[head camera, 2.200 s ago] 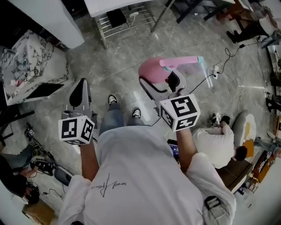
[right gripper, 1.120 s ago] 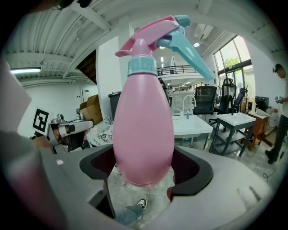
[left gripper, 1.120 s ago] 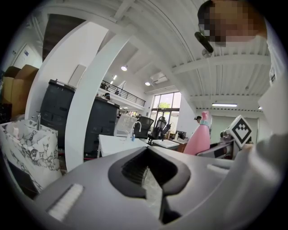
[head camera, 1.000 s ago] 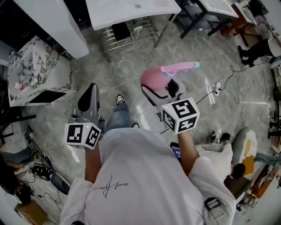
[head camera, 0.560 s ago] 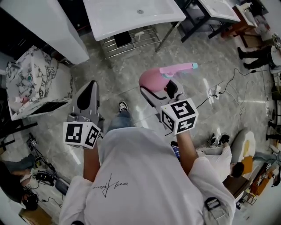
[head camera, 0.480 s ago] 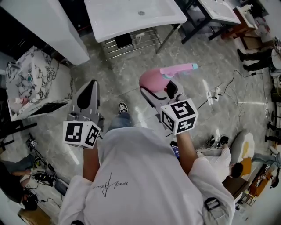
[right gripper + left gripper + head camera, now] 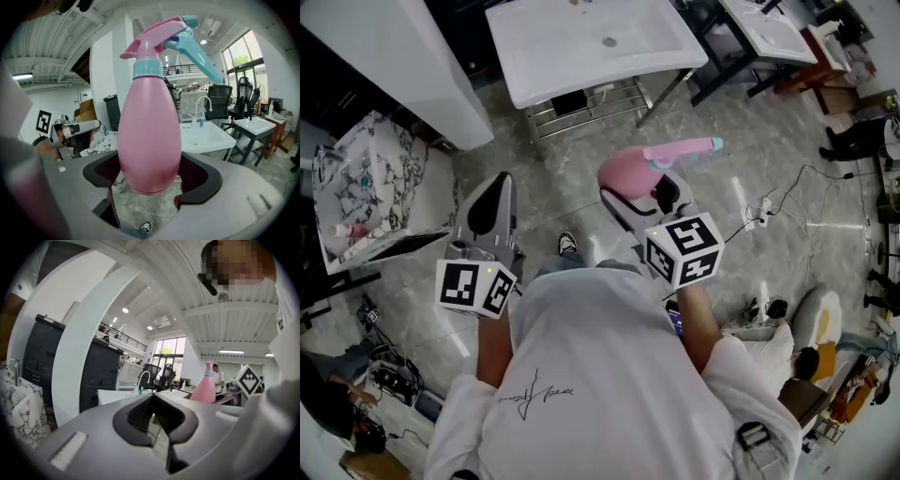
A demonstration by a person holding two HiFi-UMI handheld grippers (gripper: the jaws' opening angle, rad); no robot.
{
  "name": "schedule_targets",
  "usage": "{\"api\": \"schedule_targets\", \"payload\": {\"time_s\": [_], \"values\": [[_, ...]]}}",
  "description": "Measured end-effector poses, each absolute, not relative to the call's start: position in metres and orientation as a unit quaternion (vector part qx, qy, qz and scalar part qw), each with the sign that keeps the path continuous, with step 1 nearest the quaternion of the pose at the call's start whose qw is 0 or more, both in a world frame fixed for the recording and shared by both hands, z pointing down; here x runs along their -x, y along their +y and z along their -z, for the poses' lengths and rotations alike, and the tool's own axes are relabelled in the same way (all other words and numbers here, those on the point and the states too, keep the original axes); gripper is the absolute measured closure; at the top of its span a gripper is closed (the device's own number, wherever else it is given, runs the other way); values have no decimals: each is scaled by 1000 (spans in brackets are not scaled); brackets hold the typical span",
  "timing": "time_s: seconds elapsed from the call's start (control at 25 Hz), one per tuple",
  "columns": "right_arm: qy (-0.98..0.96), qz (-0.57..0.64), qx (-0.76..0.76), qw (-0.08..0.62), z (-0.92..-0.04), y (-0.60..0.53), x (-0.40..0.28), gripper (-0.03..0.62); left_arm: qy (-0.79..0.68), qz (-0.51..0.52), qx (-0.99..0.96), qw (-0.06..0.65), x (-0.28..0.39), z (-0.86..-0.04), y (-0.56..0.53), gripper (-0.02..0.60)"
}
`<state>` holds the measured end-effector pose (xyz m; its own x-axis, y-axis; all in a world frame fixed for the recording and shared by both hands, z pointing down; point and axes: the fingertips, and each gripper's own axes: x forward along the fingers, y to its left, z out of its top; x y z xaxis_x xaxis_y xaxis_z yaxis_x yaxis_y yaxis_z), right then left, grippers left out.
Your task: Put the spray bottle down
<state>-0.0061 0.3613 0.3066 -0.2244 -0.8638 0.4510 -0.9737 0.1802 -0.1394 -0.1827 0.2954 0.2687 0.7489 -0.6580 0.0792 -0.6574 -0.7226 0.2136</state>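
Note:
A pink spray bottle with a pink head and teal trigger is held above the floor, with my right gripper shut on it. In the right gripper view the bottle stands upright between the two jaws, clamped near its base. My left gripper is held at the left, shut with nothing in it. In the left gripper view the left gripper has its jaws together, and the bottle shows off to the right.
A white sink basin on a metal stand is ahead, with a wire shelf under it. A marble-patterned basin is at the left. Cables and a power strip lie on the grey floor at the right. A person sits at lower right.
The white sink basin has come further into view at the top as the person walked toward it. The right gripper still holds the bottle; the left stays shut.

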Motion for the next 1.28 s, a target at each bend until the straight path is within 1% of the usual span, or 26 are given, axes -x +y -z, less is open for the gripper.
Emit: {"api": "schedule_targets", "payload": {"time_s": [0.24, 0.44, 0.76, 0.92, 1.28], "values": [[-759, -204, -604, 132, -310, 346, 6, 223, -339, 0, -934, 116, 172, -271, 284, 534], [-761, -205, -603, 126, -314, 328, 3, 223, -342, -26, -937, 68, 165, -270, 277, 534], [-768, -200, -596, 120, -316, 278, -11, 223, -336, -27, -938, 79, 145, -276, 245, 534], [-774, -195, -592, 111, -314, 245, -24, 223, -351, -53, -934, 48, 136, -280, 218, 534], [-791, -193, -569, 112, -314, 156, -56, 223, -381, -35, -921, 72, 111, -271, 135, 534]]}}
